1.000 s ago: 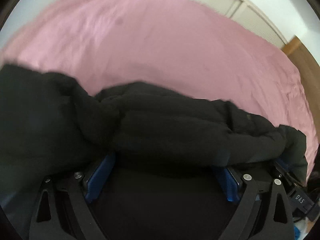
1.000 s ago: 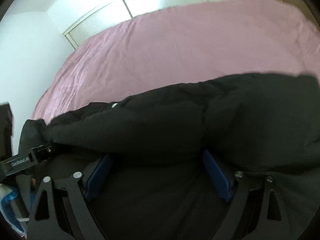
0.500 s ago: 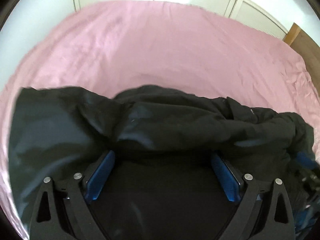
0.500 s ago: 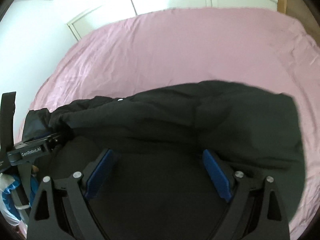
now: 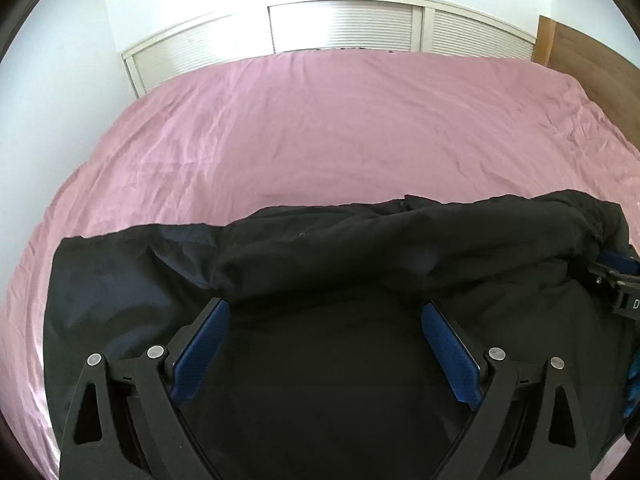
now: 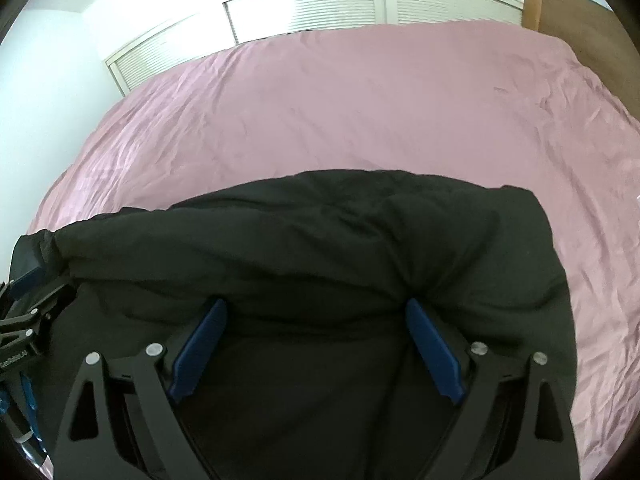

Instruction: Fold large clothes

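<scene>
**Q:** Left wrist view: what is shown?

**A:** The left gripper (image 5: 324,312) reaches into a black padded jacket (image 5: 360,248) on a bed with a pink sheet (image 5: 320,128). Its blue pads (image 5: 200,350) stand wide apart, and a thick roll of the jacket lies across their tips. Whether any cloth is pinched cannot be told; the fingers look spread, not closed. The right gripper (image 5: 616,276) shows at the far right edge, buried in the jacket's end. Slatted closet doors (image 5: 344,26) and a wooden headboard (image 5: 592,64) lie beyond the bed.

**Q:** Right wrist view?

**A:** The right gripper (image 6: 316,312) is likewise wide open, its pads (image 6: 434,354) flanking a bunched ridge of jacket (image 6: 320,232), with no clear hold visible. The left gripper (image 6: 28,320) appears at the left edge.

**Q:** Where does the garment lie, and how does it run?

**A:** At the near edge of the bed, its long axis running side to side between the two grippers, across both cameras' line of sight. Which end is collar or hem cannot be told.

**Q:** How is this step done well?

**A:** Probably by gripping the near fold at matched points, closing firmly on the puffy cloth, then carrying both ends forward together so the edge lands square.
</scene>
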A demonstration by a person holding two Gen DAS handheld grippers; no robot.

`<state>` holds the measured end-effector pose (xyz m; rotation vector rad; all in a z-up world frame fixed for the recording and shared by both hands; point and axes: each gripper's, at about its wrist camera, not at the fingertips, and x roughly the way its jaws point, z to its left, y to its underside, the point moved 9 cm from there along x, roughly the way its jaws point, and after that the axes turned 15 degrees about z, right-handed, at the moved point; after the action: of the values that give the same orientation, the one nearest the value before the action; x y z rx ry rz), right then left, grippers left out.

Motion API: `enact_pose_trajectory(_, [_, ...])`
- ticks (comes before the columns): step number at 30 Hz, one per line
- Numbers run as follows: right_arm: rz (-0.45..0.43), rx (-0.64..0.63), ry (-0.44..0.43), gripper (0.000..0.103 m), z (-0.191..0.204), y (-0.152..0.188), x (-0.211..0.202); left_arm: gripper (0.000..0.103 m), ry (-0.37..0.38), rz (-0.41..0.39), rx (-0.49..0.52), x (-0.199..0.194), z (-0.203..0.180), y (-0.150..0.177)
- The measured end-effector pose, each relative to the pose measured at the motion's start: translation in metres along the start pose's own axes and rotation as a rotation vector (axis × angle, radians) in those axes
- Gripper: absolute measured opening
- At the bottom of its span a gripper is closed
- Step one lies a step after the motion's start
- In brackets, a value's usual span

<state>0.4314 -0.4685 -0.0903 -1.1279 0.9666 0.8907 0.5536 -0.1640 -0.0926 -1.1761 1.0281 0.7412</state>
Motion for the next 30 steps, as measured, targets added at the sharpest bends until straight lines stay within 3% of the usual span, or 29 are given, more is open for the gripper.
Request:
enact_pose_trajectory(12, [0.018,0.029,-0.026,0.098,-0.005,0.001,0.006,0.096,-0.008,0.01,0.009,-0.003,-0.006,0.001])
enact_pose_trajectory(26, [-0.002,0.074,0.022,0.098,-0.048,0.022,-0.027,0.096,-0.046,-0.018,0.03,-0.024,0.009,0.009])
enact_pose_trajectory(30, [-0.033,0.026,0.039,0.098,-0.034,0.028,-0.046,0.096,-0.046,-0.037,0.032,-0.036,0.011,0.013])
